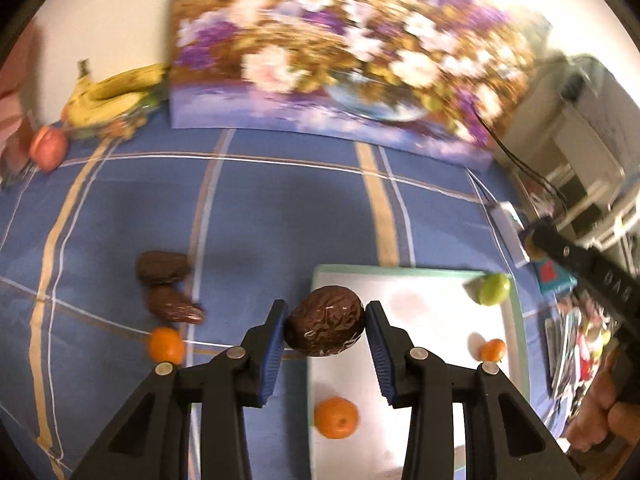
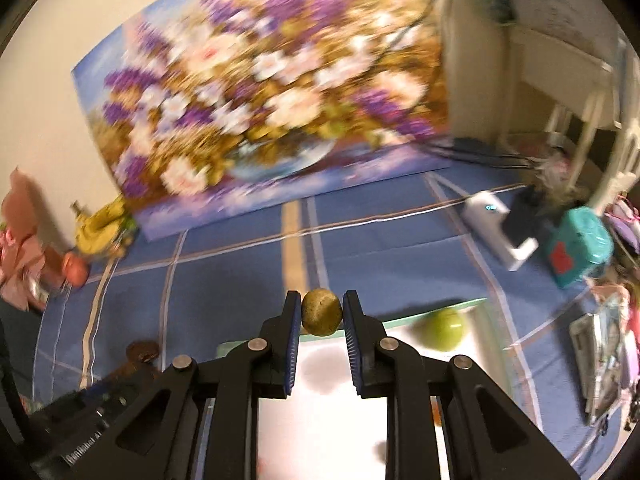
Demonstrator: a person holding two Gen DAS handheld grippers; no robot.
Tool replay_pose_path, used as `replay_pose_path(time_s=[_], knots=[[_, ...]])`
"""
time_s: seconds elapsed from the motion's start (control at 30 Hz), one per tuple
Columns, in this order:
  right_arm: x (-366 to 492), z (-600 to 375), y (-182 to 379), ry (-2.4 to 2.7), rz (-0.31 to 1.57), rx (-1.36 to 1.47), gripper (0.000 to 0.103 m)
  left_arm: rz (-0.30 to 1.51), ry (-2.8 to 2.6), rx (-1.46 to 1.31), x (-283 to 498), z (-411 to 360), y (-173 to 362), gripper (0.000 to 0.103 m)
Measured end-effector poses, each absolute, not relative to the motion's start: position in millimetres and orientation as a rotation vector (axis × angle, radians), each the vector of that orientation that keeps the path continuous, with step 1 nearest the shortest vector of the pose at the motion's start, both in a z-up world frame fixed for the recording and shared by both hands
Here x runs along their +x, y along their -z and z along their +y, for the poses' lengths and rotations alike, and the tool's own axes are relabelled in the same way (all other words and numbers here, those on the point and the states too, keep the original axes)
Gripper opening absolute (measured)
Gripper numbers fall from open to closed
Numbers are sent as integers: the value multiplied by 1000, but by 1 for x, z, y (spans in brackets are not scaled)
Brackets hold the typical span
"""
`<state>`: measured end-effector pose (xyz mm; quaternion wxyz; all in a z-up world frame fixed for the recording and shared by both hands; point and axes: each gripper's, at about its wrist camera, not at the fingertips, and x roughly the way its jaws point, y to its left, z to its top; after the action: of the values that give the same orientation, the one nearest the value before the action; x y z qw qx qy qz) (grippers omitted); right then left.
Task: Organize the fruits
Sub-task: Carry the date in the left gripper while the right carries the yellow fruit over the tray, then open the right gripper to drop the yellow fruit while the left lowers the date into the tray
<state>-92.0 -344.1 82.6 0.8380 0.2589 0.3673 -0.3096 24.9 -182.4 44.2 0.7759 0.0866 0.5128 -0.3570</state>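
Observation:
My left gripper (image 1: 325, 320) is shut on a wrinkled dark brown fruit (image 1: 325, 320), held in the air over the left edge of a white board (image 1: 432, 320). My right gripper (image 2: 321, 312) is shut on a small round olive-yellow fruit (image 2: 321, 312) above the board's far edge (image 2: 400, 322). On the board lie a green fruit (image 1: 494, 289) (image 2: 444, 329) and two oranges (image 1: 336, 417) (image 1: 493, 350). Left of the board on the blue cloth lie two more brown fruits (image 1: 163, 267) (image 1: 174, 305) and a third orange (image 1: 166, 345).
A flower painting (image 1: 320, 52) leans against the wall at the back. Bananas (image 1: 114, 92) and a red apple (image 1: 49, 148) lie at the far left. A white device (image 2: 498, 232), a teal box (image 2: 578, 246) and magazines (image 2: 600, 360) crowd the right side. A hand (image 1: 600, 412) shows at lower right.

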Motion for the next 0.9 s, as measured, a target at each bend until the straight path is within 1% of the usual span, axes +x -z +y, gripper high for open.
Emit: replay_pose_path(time_s=[0.23,0.33,0.57,0.67,0.77,0.9], knots=[[-112,-365,-75,691,793,575,22,1126,798,272,2,-209,-25,42],[-109,-369,-58,689,844,584,22,1163,787,301,-1,-214,-8,42],[-97,-379,8,678,1014,654,22,1226,771,352,-6,-223,26,42],[-96,-380,28,686,1063,670,22,1247,763,370,-8,-225,37,42],[-97,-381,39,690,1078,676,22,1261,767,373,-8,-226,43,38],[-99,-380,40,686,1075,679,22,1264,762,380,-9,-225,43,37]])
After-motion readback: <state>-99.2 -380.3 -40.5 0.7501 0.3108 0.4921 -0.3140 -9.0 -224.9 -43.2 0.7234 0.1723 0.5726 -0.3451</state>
